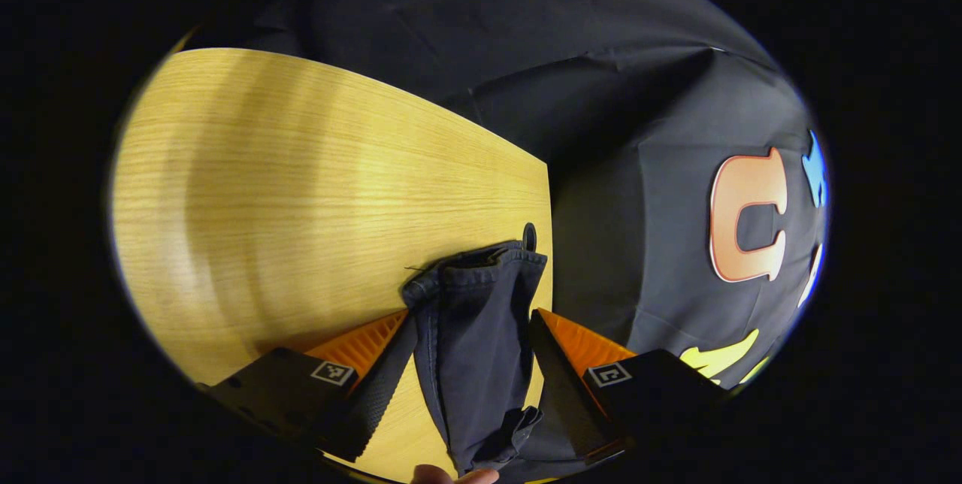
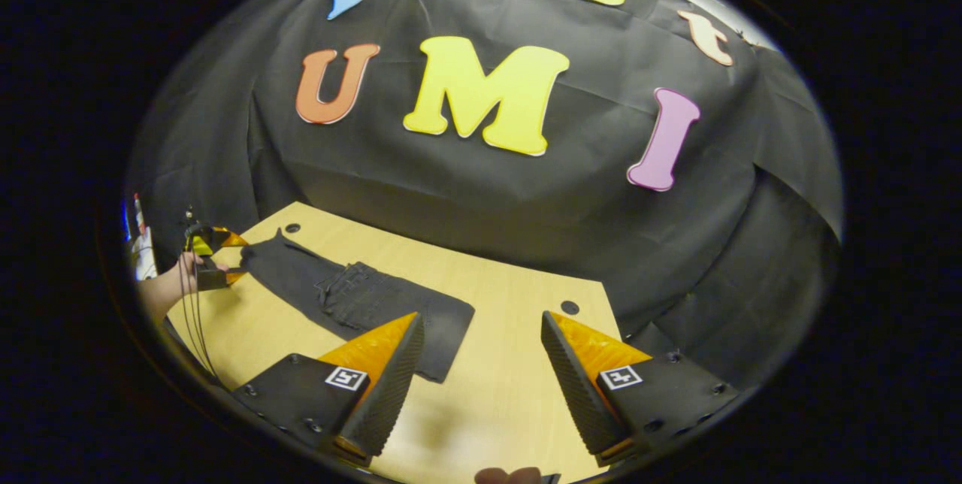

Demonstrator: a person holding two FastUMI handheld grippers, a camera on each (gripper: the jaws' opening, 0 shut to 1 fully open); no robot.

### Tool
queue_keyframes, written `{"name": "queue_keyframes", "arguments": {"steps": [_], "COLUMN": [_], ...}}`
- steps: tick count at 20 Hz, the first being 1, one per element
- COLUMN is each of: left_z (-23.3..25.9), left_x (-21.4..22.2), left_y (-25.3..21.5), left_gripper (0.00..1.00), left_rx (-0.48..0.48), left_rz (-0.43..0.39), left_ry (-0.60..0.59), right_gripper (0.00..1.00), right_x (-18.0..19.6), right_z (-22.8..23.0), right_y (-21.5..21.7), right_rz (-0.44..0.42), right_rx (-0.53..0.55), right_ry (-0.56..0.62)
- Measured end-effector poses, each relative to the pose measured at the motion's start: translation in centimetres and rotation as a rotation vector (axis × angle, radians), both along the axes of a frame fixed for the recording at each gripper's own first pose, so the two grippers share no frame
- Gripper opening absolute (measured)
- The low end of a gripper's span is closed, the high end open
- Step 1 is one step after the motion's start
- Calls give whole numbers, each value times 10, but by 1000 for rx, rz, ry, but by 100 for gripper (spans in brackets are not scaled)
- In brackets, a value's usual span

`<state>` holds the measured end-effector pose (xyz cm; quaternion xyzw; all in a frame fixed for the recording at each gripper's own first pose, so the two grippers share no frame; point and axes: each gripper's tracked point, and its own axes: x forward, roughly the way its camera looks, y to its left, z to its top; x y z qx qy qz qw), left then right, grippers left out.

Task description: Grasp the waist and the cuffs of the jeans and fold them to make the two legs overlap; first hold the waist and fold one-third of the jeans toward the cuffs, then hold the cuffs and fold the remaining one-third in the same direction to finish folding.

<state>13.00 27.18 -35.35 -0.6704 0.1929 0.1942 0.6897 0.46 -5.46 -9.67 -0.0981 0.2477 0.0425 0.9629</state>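
Wood counter (image 2: 511, 394) carries dark jeans (image 2: 361, 296); left gripper (image 1: 470, 364) half open, cuff (image 1: 481, 296) between its fingers, grip unclear; right gripper (image 2: 481, 379) wide open, empty, jeans just ahead-left.

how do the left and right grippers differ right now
The left gripper has dark jeans fabric between its jaws; the right gripper has nothing between its jaws, just bare wooden table. The left gripper sits at one end of the jeans by the table edge; the right gripper hovers apart from the garment near its other end. Both have wide-spread jaws with orange sides and black textured pads.
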Motion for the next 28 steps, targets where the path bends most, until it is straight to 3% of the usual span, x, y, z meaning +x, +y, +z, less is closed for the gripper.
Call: {"name": "queue_keyframes", "arguments": {"steps": [2, 5, 7, 8, 9, 11, 12, 13, 14, 19, 24, 28], "left_z": [-4, -13, -18, -23, -24, -18, -8, 4, 19, 101, 189, 237], "left_x": [5, 14, 15, 15, 16, 16, 19, 24, 26, 36, 51, 47], "left_y": [0, -1, -5, -6, -6, -6, -6, -8, -11, -48, -129, -214], "left_gripper": [96, 55, 42, 27, 28, 14, 12, 19, 11, 9, 8, 8], "left_rx": [-10, -87, -62, -44, -25, 15, 26, 41, 66, 307, 649, 854], "left_rz": [28, 99, 88, 72, 56, 29, 26, 18, -2, -165, -384, -557], "left_ry": [-6, 0, 19, 40, 64, 75, 52, 21, -8, -128, -251, -363], "right_gripper": [94, 94, 96, 96, 96, 96, 96, 96, 96, 96, 96, 96], "right_x": [-1, -6, -12, -16, -20, -27, -28, -32, -37, -57, -84, -104], "right_z": [2, 4, 4, 4, 4, 6, 9, 10, 11, 13, 28, 37], "right_y": [-9, -20, -25, -28, -30, -34, -32, -31, -30, -34, -58, -83], "right_rz": [-28, -59, -71, -75, -82, -95, -96, -96, -93, -97, -142, -195], "right_rx": [10, 20, 22, 20, 15, 2, 2, 5, 12, 43, 72, 78], "right_ry": [0, 7, 9, 7, 4, -17, -28, -35, -41, -63, -100, -128]}}
